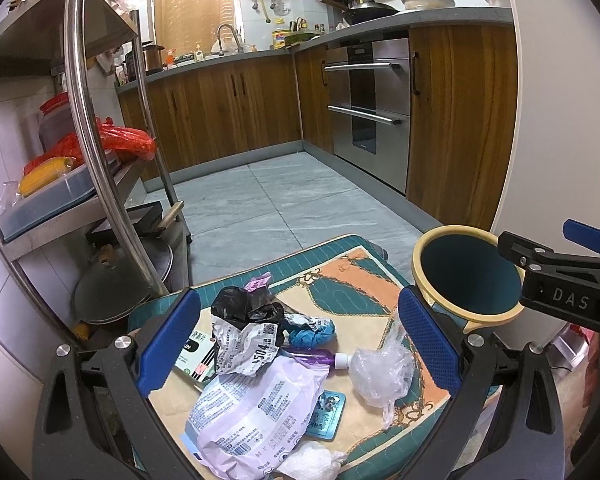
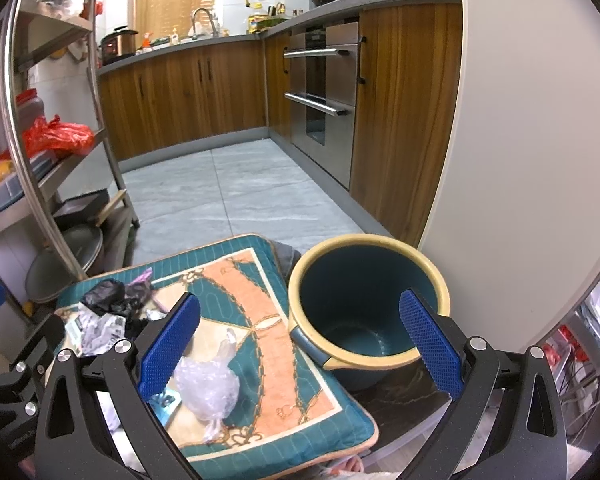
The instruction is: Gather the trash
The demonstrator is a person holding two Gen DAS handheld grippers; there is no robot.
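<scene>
While trash (image 1: 256, 364) crowds cushion (image 2: 260, 308) | bin (image 2: 364, 304) at edge | both hand-held grippers (image 1: 300, 340) (image 2: 300, 344) wide open, empty

The left tongs (image 1: 300, 340) gape wide above a patterned cushion (image 1: 364, 276) strewn with a lilac packet (image 1: 256, 408), black bag (image 1: 240, 306) and clear bag (image 1: 380, 368); a teal bin (image 1: 468, 276) stands right.

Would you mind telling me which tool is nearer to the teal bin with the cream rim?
The right tool: it hovers open just before the teal bin, one finger across its rim. The left tool sits open over the trash pile, farther left.
</scene>
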